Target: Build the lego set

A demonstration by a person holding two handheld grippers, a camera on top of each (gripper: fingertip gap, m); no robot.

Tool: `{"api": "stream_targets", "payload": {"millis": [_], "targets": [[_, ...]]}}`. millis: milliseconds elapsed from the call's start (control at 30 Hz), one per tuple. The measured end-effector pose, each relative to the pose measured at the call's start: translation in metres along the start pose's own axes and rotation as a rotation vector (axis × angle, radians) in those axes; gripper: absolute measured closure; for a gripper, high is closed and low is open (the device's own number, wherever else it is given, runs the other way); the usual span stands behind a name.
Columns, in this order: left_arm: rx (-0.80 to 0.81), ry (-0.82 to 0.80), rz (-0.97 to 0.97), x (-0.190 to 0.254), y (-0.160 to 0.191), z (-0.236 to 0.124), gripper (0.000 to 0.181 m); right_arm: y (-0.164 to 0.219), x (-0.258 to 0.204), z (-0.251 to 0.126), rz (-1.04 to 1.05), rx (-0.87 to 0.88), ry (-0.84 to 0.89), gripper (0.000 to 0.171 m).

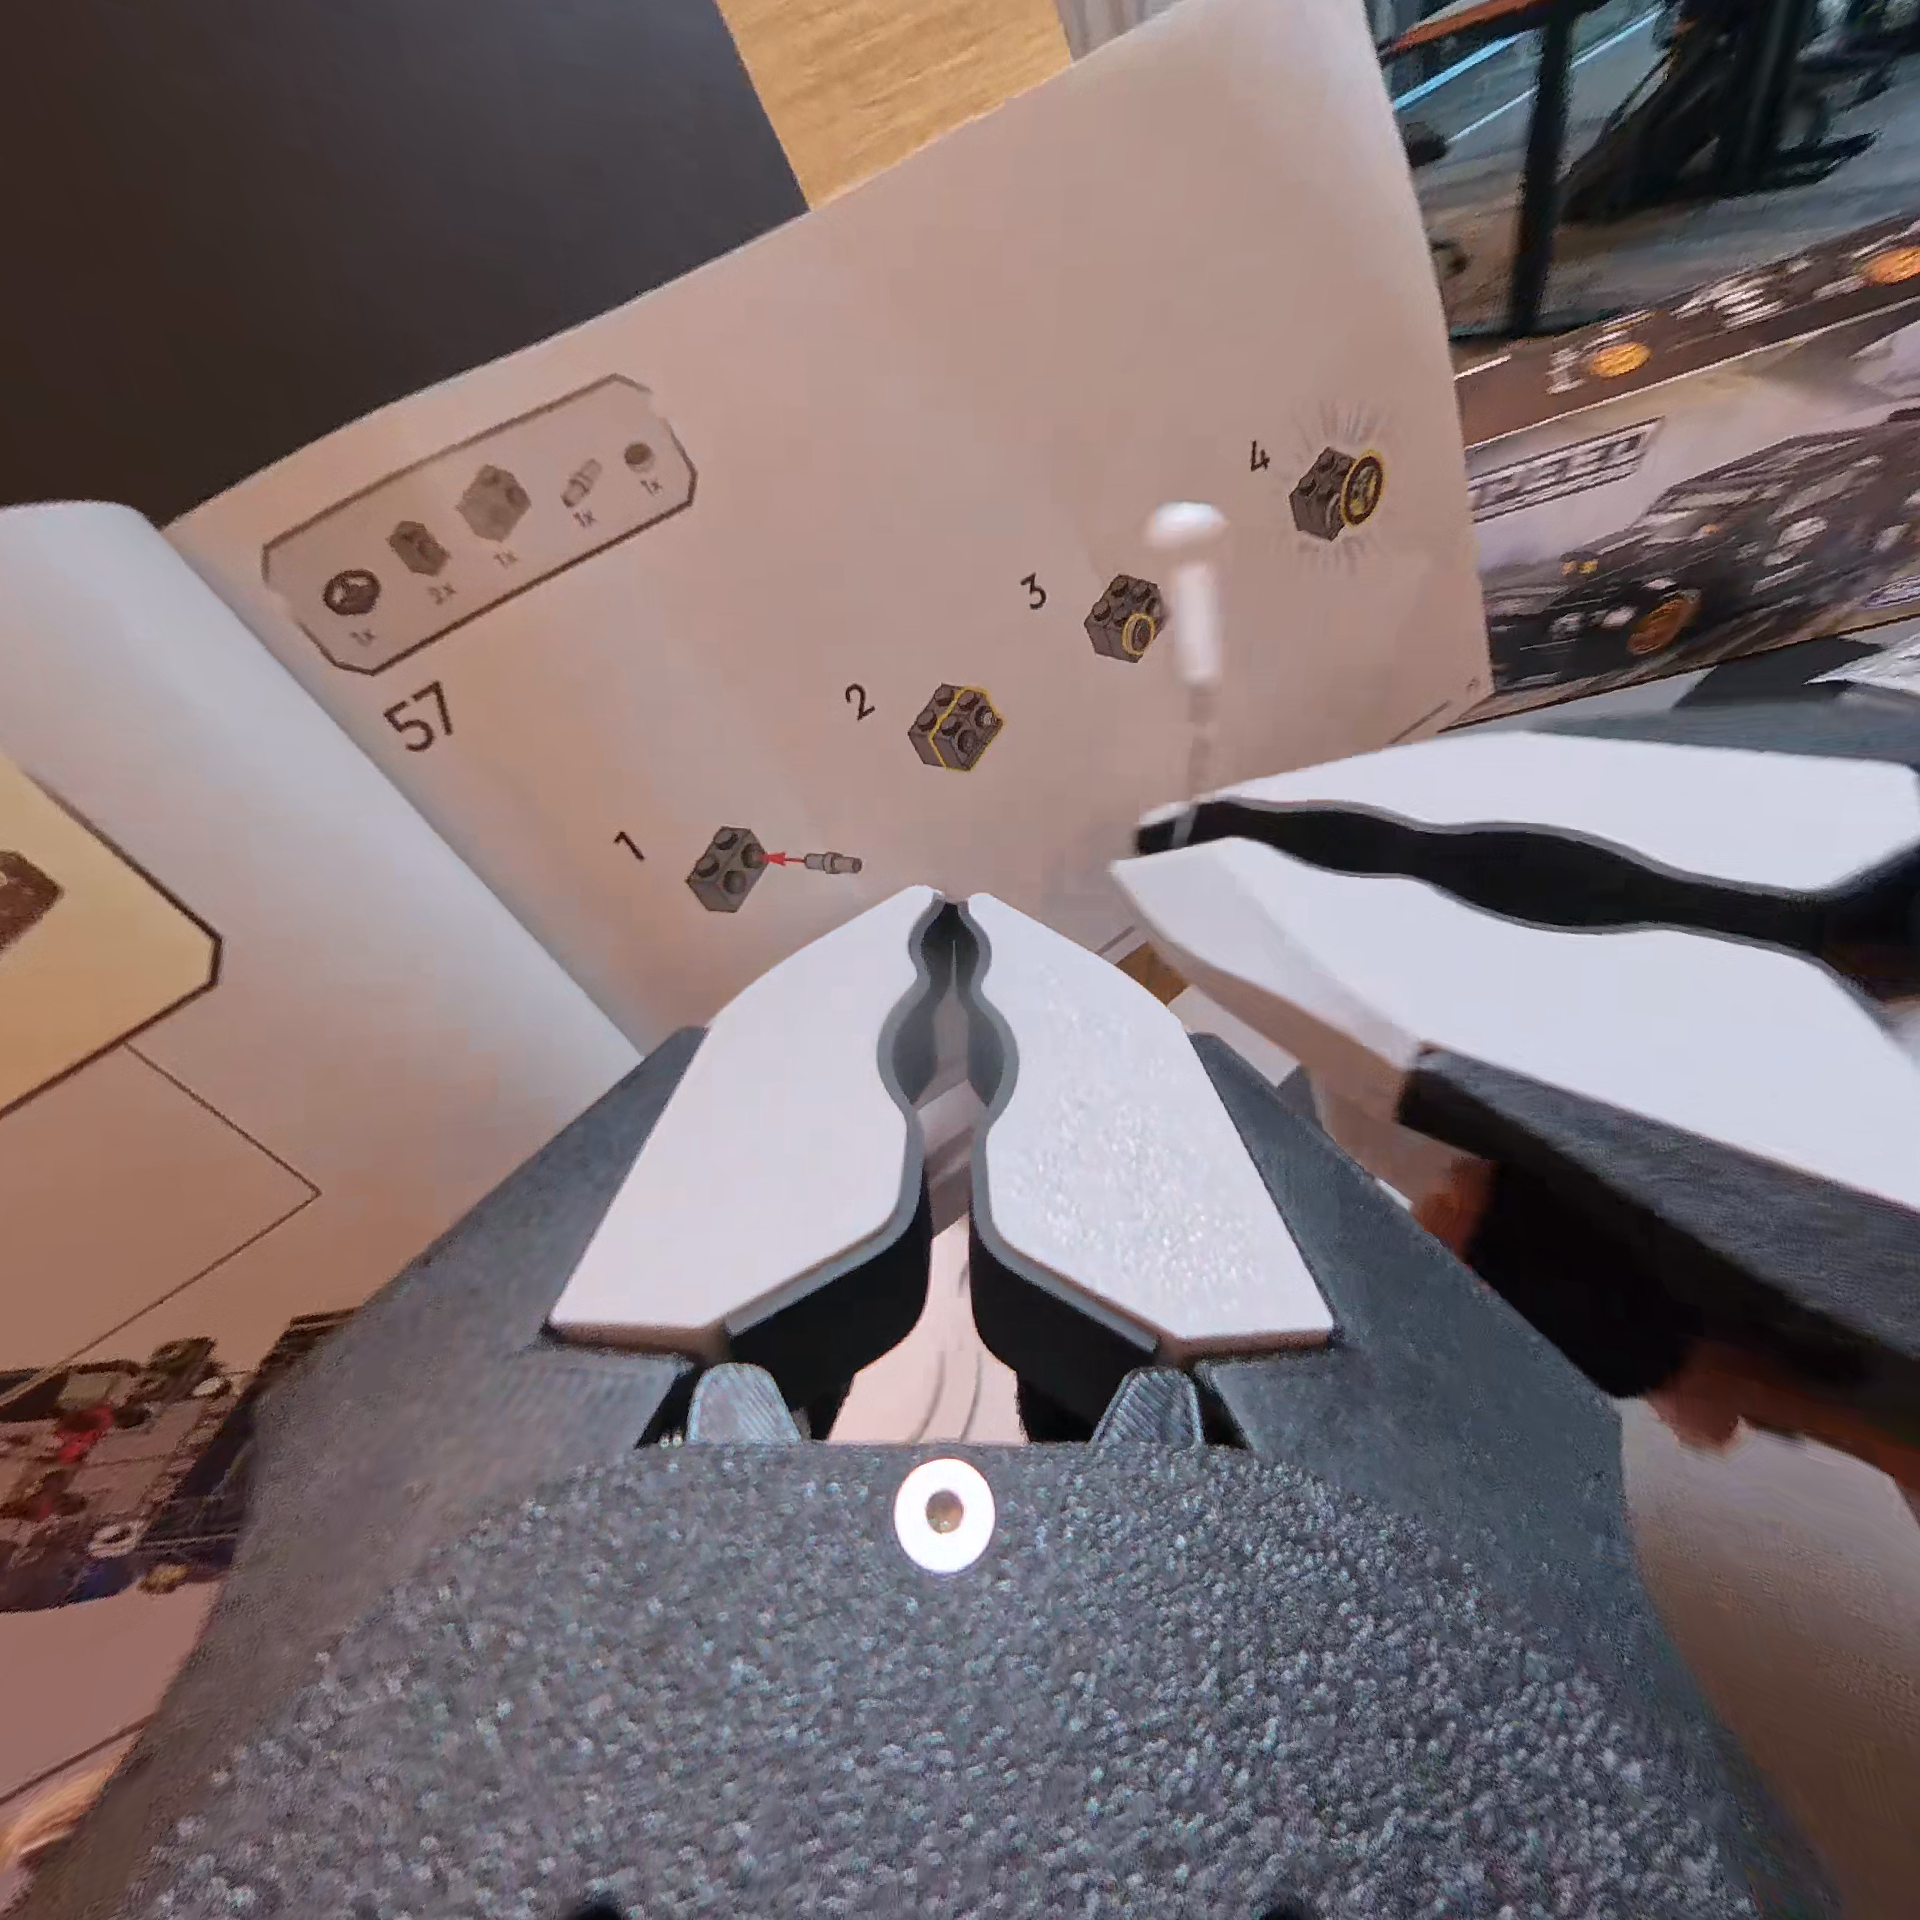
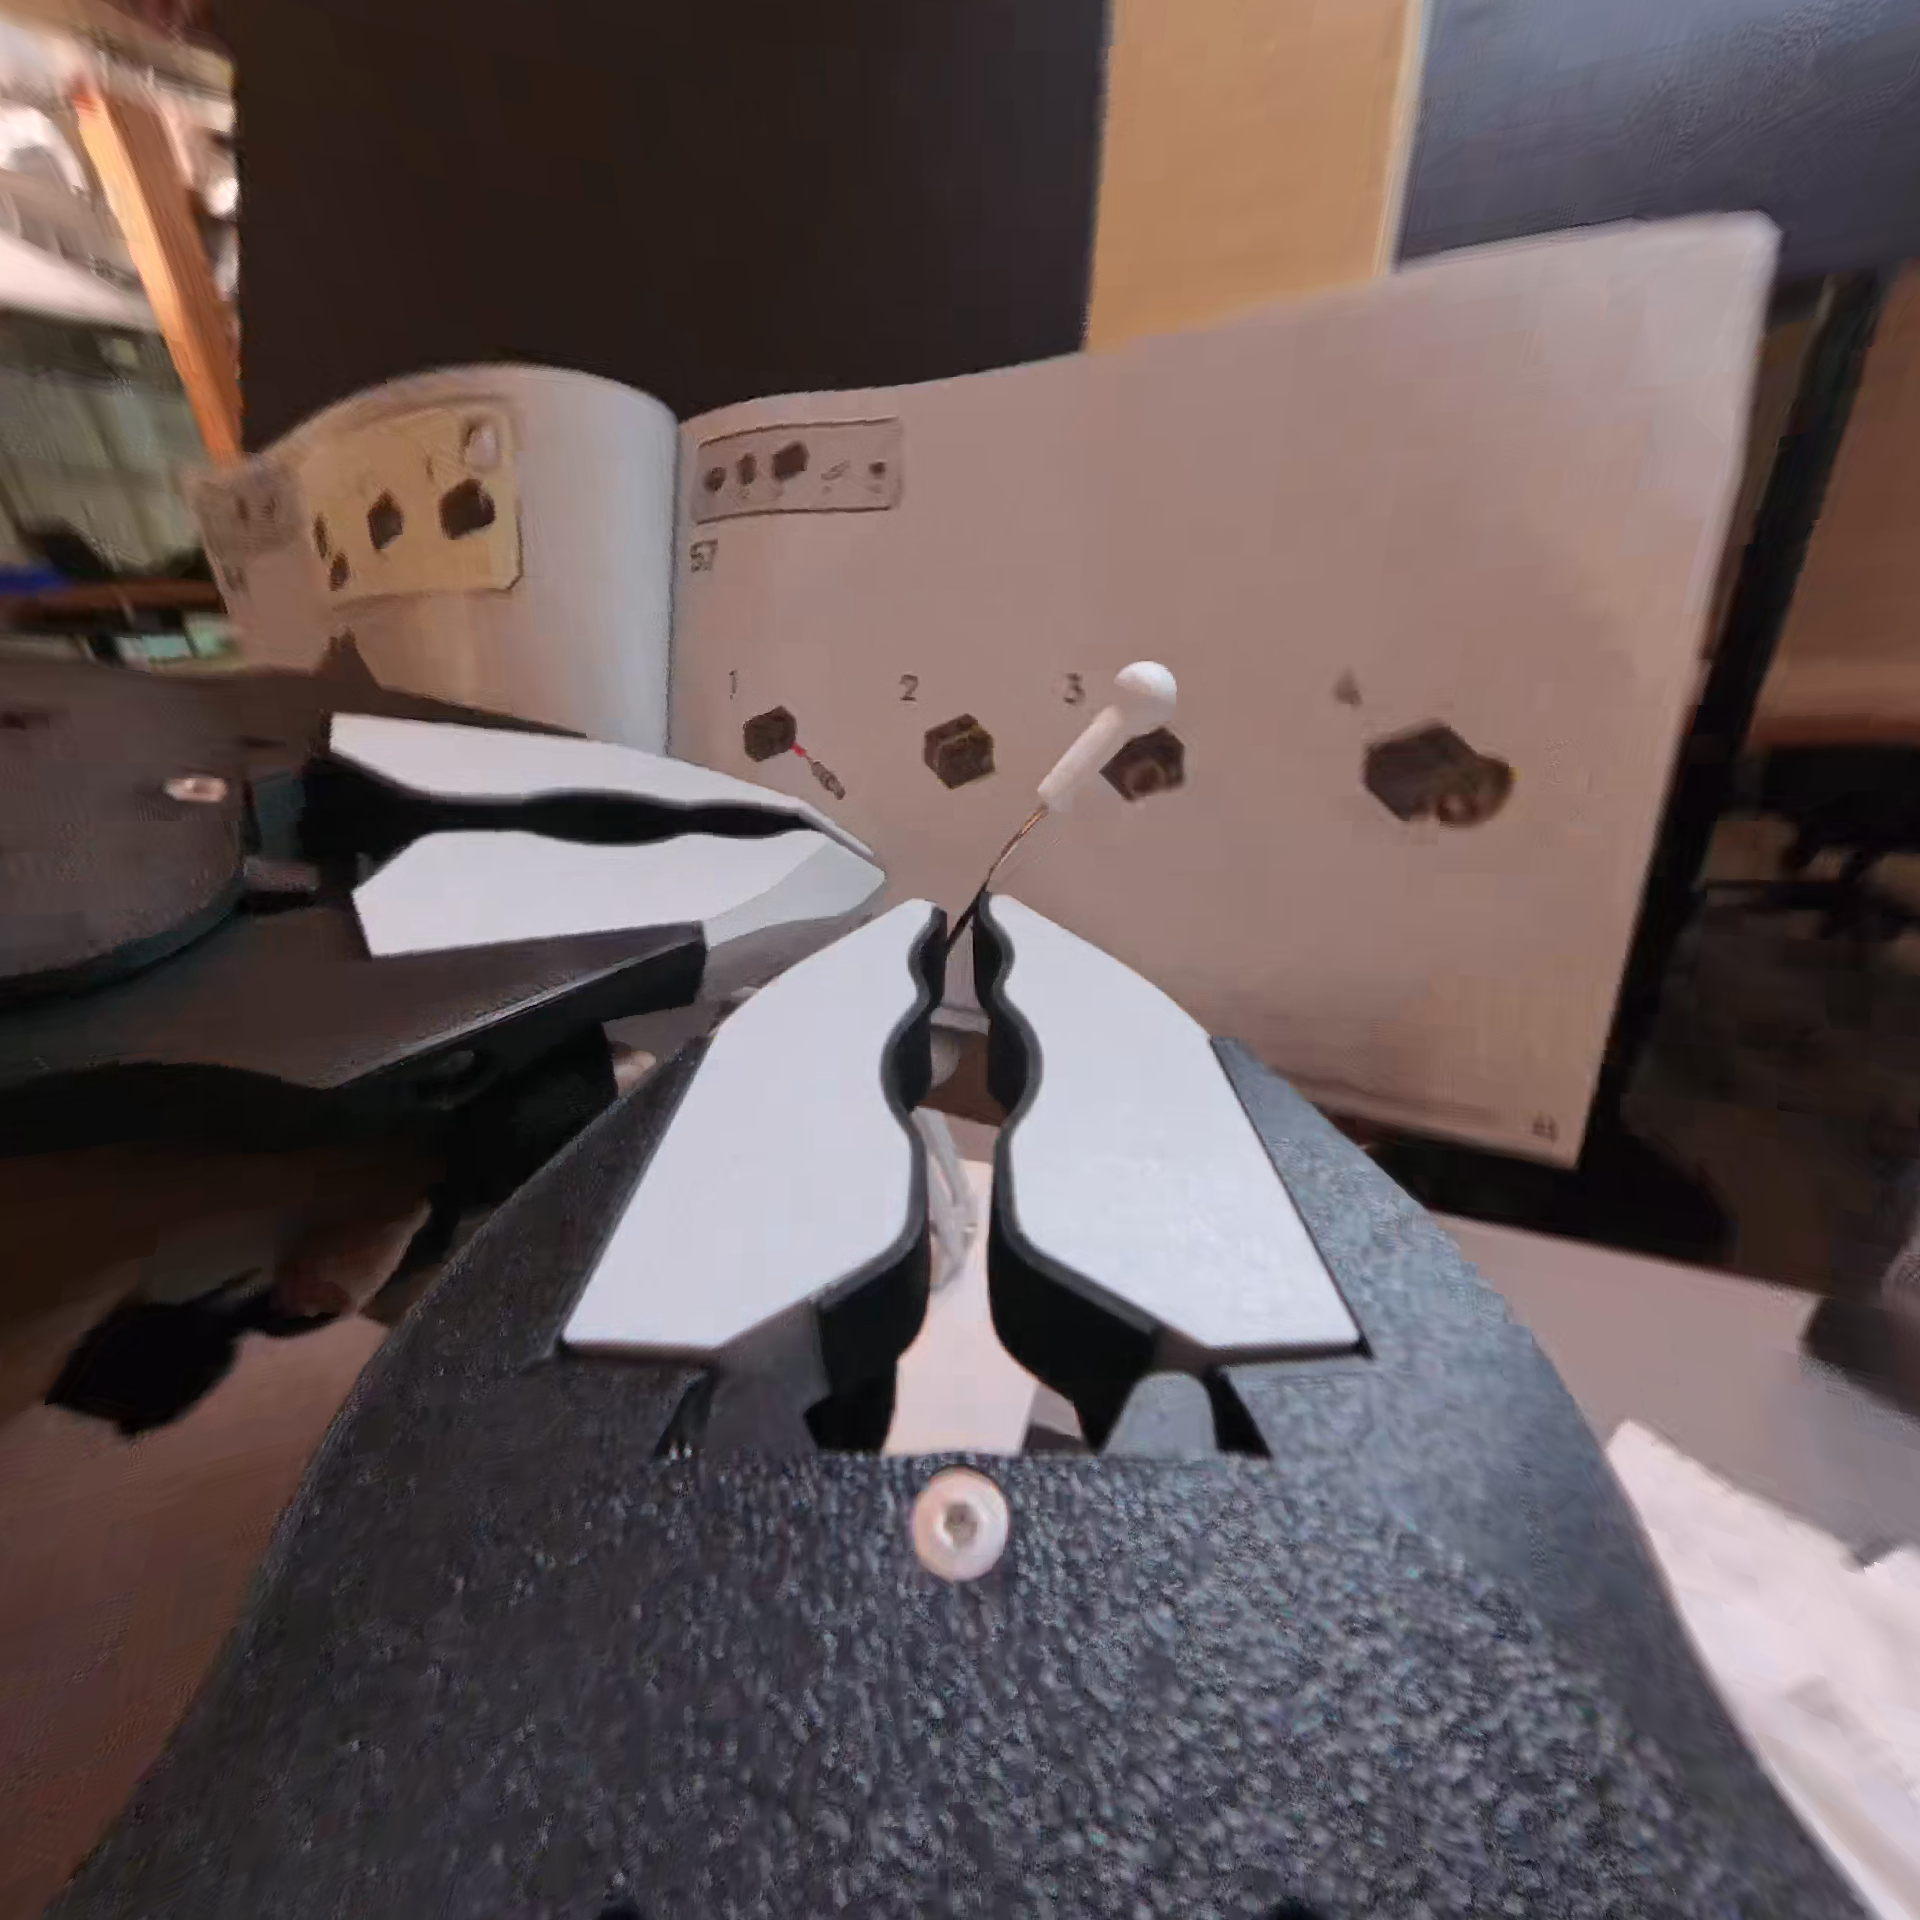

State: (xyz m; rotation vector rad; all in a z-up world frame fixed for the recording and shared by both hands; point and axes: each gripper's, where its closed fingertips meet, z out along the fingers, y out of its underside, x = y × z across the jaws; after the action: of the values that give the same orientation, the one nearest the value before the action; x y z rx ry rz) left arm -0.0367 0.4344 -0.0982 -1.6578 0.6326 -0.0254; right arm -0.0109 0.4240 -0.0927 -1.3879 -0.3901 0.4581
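My right gripper (image 2: pixel 964 916) is shut on a thin dark wire (image 2: pixel 1000 862). The wire rises from between its fingertips to a white stem with a round head (image 2: pixel 1117 717), like an earbud. In the left wrist view that white piece (image 1: pixel 1188 582) stands above the right gripper (image 1: pixel 1132 852), which lies sideways at the right. My left gripper (image 1: pixel 951 906) is shut, its fingertips touching just left of the right one. It also shows in the right wrist view (image 2: pixel 836 836), shut, at the left. The open instruction booklet (image 1: pixel 935 416) stands propped behind both grippers.
The booklet (image 2: pixel 1299 540) fills the background. The set's box (image 1: pixel 1714 499) lies at the right. Dark blurred lego parts or a picture of them (image 1: pixel 94 1455) show at the lower left. White paper (image 2: pixel 1766 1683) lies at the lower right. A white cable (image 2: pixel 951 1179) runs under the right gripper.
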Motion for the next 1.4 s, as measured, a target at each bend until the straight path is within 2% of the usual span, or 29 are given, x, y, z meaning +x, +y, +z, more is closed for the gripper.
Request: {"api": "stream_targets", "payload": {"millis": [67, 167, 367, 467, 733, 933, 1067, 1167, 1400], "targets": [[0.016, 0.045, -0.011, 0.002, 0.0, -0.004, 0.18, -0.003, -0.009, 0.006, -0.197, -0.037, -0.037, 0.166], [0.077, 0.009, -0.048, -0.007, 0.0, -0.02, 0.175, -0.003, -0.016, 0.012, -0.418, -0.071, -0.07, 0.166], [0.131, -0.057, -0.181, -0.021, 0.026, -0.058, 0.175, -0.003, -0.023, 0.015, -0.756, -0.1, -0.087, 0.165], [0.132, -0.072, -0.286, -0.033, 0.042, -0.072, 0.175, -0.002, -0.027, 0.02, -0.855, -0.141, -0.124, 0.164], [0.149, -0.094, -0.443, -0.055, 0.064, -0.087, 0.174, 0.0, -0.033, 0.023, -0.925, -0.201, -0.133, 0.164], [0.149, -0.112, -0.458, -0.059, 0.078, -0.092, 0.173, -0.02, -0.026, 0.012, -0.732, -0.139, -0.028, 0.158], [0.161, -0.147, -0.46, -0.07, 0.083, -0.097, 0.173, -0.013, 0.003, 0.011, -0.602, -0.206, 0.094, 0.16], [0.166, -0.156, -0.477, -0.075, 0.086, -0.099, 0.173, -0.009, 0.015, 0.016, -0.626, -0.222, 0.131, 0.166], [0.198, -0.174, -0.454, -0.083, 0.071, -0.116, 0.173, -0.008, 0.024, 0.026, -0.609, -0.27, 0.122, 0.166]]}}
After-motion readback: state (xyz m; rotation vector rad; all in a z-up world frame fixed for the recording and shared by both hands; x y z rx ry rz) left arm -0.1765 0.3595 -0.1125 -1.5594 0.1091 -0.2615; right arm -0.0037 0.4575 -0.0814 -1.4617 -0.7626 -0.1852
